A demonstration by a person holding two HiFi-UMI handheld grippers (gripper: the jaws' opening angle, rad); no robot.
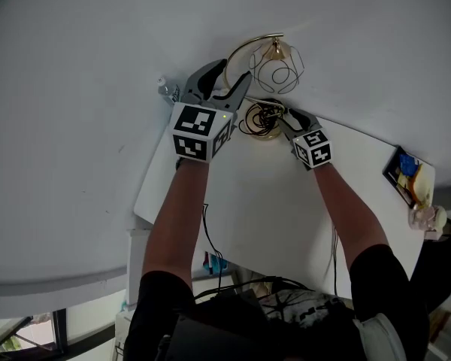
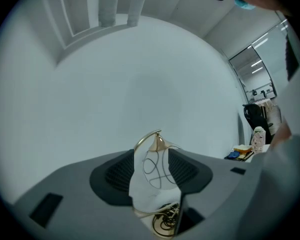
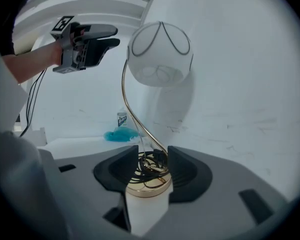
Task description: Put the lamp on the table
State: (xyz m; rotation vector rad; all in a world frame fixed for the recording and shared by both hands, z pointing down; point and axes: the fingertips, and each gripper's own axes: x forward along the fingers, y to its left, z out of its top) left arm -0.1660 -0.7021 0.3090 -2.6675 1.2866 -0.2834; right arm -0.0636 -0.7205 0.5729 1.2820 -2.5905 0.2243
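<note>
A brass lamp stands at the far edge of the white table [image 1: 248,201], close to the wall. Its wire globe shade [image 1: 278,68] hangs from a curved stem, and a dark cord lies coiled on its round base [image 1: 261,120]. My left gripper [image 1: 227,81] is open, its jaws either side of the stem and shade [image 2: 157,166] without touching. My right gripper [image 1: 286,120] is open around the base [image 3: 149,184], with the pads apart from it. In the right gripper view the shade [image 3: 160,54] hangs high above the base, with the left gripper [image 3: 115,36] beside it.
A small bottle [image 3: 121,120] and a blue cloth [image 3: 117,134] lie on the table by the wall, left of the lamp. A dark tray with blue and yellow items [image 1: 404,173] sits at the table's right end. Cables [image 1: 270,284] hang below the near edge.
</note>
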